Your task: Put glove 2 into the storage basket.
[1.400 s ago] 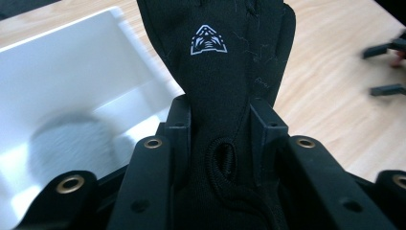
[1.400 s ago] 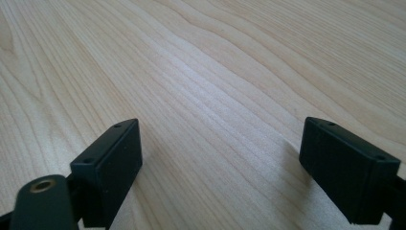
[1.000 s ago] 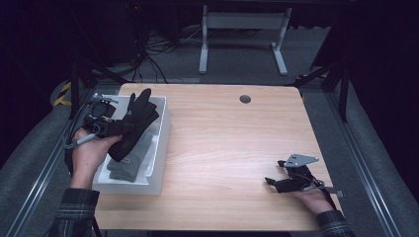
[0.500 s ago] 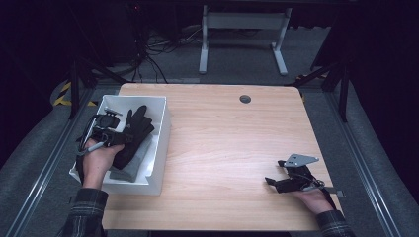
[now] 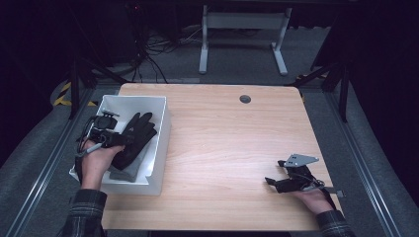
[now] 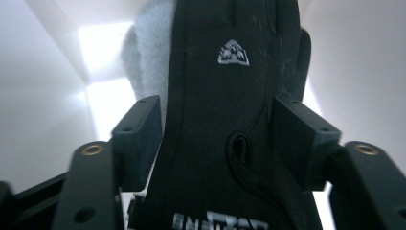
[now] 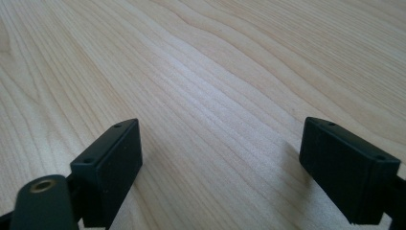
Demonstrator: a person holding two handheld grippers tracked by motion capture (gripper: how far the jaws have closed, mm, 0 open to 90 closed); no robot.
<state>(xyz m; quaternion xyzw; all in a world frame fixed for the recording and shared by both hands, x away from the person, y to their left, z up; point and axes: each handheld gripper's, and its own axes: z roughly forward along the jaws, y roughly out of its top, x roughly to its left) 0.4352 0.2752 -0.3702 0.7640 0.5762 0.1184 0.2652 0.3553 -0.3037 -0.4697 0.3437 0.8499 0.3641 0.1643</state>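
A black glove [image 5: 137, 134] with a white logo [image 6: 233, 52] lies inside the white bin [image 5: 133, 98] at the table's left, on top of a grey fleecy item [image 5: 129, 170]. My left gripper [image 5: 121, 139] reaches down into the bin. Its jaws have just been opening, and the glove [image 6: 225, 96] still lies between the spread pads [image 6: 143, 129], which stand loose around it. The grey fleece [image 6: 148, 52] shows behind the glove. My right gripper [image 5: 271, 182] rests low at the table's front right. It is open [image 7: 220, 167], with bare wood between its fingers.
The wooden table [image 5: 222, 133] has a small dark round cap [image 5: 245, 98] near its far edge. The bin's white walls [image 6: 43, 96] stand close around the left gripper. Cables and a metal stand lie on the floor beyond the table.
The left hand has come down with the glove from above the bin into it, and its jaws have spread apart. The right hand has stayed where it was.
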